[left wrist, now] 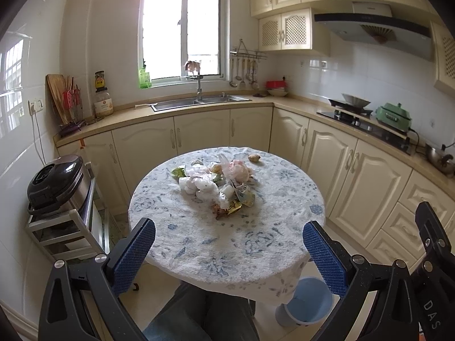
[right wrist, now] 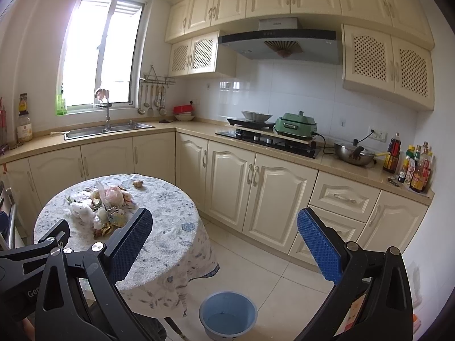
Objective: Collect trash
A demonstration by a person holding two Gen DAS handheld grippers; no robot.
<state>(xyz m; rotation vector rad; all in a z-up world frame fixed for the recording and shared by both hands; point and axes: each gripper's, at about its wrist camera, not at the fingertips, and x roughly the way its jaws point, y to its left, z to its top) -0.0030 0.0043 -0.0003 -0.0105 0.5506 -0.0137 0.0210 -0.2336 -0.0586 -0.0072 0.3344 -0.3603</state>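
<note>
A pile of trash [left wrist: 219, 187] lies near the middle of a round table [left wrist: 256, 244] covered with a blue-and-white cloth: crumpled white tissues, a clear plastic bag with something pinkish inside, and yellow and green snack wrappers. A small brown lump [left wrist: 254, 158], possibly ginger, sits apart from the pile near the far edge.

On the tiled floor just beside the table stands a light blue bin [right wrist: 227, 316]. From the right wrist view its inside looks bare apart from a faint dark speck at the bottom, though the view is too soft to be sure what that is.

The left gripper [left wrist: 229, 244] hangs over the near edge of the table with its blue pads spread wide and nothing between them. The right gripper [right wrist: 224, 236] is off to the table's right side, above the floor and bin, also spread wide and holding nothing.

On the counter behind, a steel double sink [left wrist: 199, 103] sits under the window, and a wok [right wrist: 354, 153] rests beside the stove.
</note>
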